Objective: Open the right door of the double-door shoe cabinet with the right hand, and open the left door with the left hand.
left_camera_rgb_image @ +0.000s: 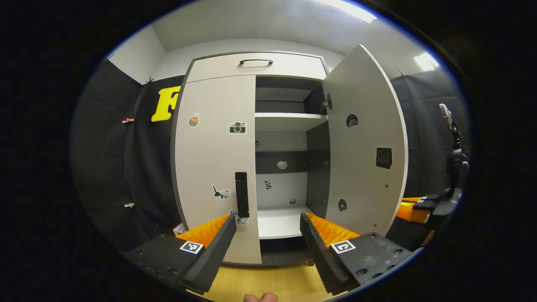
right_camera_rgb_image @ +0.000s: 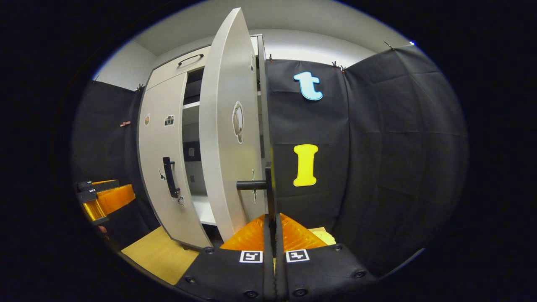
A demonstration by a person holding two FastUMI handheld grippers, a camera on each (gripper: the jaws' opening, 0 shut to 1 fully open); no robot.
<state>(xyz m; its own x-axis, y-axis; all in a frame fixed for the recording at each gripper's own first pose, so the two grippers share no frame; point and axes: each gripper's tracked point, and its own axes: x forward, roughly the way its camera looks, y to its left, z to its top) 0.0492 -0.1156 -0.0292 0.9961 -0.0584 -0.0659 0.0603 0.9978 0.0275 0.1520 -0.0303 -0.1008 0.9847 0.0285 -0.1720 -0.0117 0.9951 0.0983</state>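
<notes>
Right claw (right_camera_rgb_image: 275, 235): fingers pressed together on the right door's handle (right_camera_rgb_image: 268, 184), seen edge-on in the right gripper view.
Left claw (left_camera_rgb_image: 266, 235): spread wide, holding nothing, just short of the left door's handle (left_camera_rgb_image: 241, 194).
Right door (left_camera_rgb_image: 365, 138): swung wide open.
Left door (left_camera_rgb_image: 216, 163): shut, stickers on its face.
Cabinet interior (left_camera_rgb_image: 281, 220): white shelves visible in the left gripper view.
Floor (left_camera_rgb_image: 268, 283): yellow.

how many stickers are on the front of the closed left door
4 in the left gripper view: a small one upper left, a camera upper right, a cat low beside the handle, and one below it partly hidden by the left gripper's finger.
</notes>
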